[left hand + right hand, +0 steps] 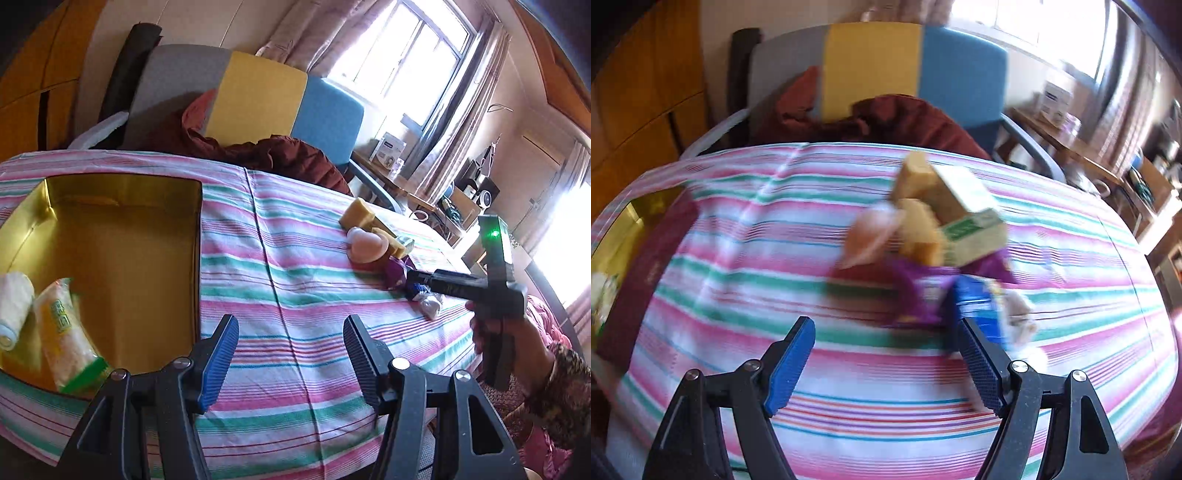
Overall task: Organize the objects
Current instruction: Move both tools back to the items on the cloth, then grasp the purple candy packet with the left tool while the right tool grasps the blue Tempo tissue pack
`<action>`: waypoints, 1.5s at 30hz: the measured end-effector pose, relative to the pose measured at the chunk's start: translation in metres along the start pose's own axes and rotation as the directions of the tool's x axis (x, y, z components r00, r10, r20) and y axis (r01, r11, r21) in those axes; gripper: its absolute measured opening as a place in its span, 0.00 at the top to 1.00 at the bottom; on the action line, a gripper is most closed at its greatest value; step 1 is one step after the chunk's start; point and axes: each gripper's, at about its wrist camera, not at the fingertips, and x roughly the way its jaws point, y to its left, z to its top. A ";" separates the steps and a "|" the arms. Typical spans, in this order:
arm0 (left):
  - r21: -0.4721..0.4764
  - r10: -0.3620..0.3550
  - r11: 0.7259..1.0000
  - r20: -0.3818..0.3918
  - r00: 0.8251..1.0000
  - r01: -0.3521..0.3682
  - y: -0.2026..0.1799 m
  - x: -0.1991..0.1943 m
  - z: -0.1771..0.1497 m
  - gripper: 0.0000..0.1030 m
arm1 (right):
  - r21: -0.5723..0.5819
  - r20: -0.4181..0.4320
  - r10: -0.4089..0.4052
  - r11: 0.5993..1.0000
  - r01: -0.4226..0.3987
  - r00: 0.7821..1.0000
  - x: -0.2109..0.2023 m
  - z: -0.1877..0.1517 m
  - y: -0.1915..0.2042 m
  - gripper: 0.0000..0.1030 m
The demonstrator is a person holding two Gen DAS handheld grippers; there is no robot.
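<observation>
The left tool (pixel 290 354) hung spread and empty over the striped cloth of the counter (pixel 295 295), just beside the gold tin (pixel 122 236), which already held a white roll (pixel 14 306) and a yellow-and-green packet (pixel 66 332). The right tool (pixel 886 358) was also spread with nothing between its pads, pointing down toward the pile still to be sorted: two yellow sponge blocks (pixel 918 229), a green-and-cream carton (pixel 971 221), a pale pink rounded thing (pixel 871 236), a purple wrapper (pixel 923 291) and a blue packet (pixel 979 302) touching the right pad's side. Motion blur hid the finer outlines of the pile. The step in hand looked like the right hand's reach for the next item. Doing it well probably meant picking the nearest loose piece, the blue packet or purple wrapper, centring it between the pads before pinching, and lifting clear so the stacked carton and sponges stayed undisturbed.
</observation>
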 end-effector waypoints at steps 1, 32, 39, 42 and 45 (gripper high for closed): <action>-0.005 -0.002 1.000 -0.006 1.000 0.002 -0.001 0.002 -0.001 0.42 | 0.013 -0.004 -0.013 1.000 0.013 1.000 0.003 0.003 -0.014 0.24; 0.129 -0.028 0.990 -0.216 0.976 0.056 -0.077 0.092 -0.002 0.42 | -0.038 -0.149 0.274 0.959 -0.282 0.950 0.061 -0.006 -0.032 0.49; 0.145 -0.041 0.986 -0.256 0.966 0.080 -0.101 0.132 0.011 0.40 | 0.113 -0.142 0.137 0.986 -0.122 0.980 0.068 -0.002 -0.076 0.49; 0.159 -0.045 0.983 -0.258 0.965 0.089 -0.114 0.150 0.017 0.38 | 0.152 -0.161 0.157 0.979 -0.133 0.974 0.073 -0.001 -0.078 0.49; 0.173 -0.031 0.982 -0.254 0.967 0.077 -0.125 0.167 0.025 0.38 | 0.123 -0.157 0.160 0.982 -0.142 0.975 0.071 -0.001 -0.071 0.49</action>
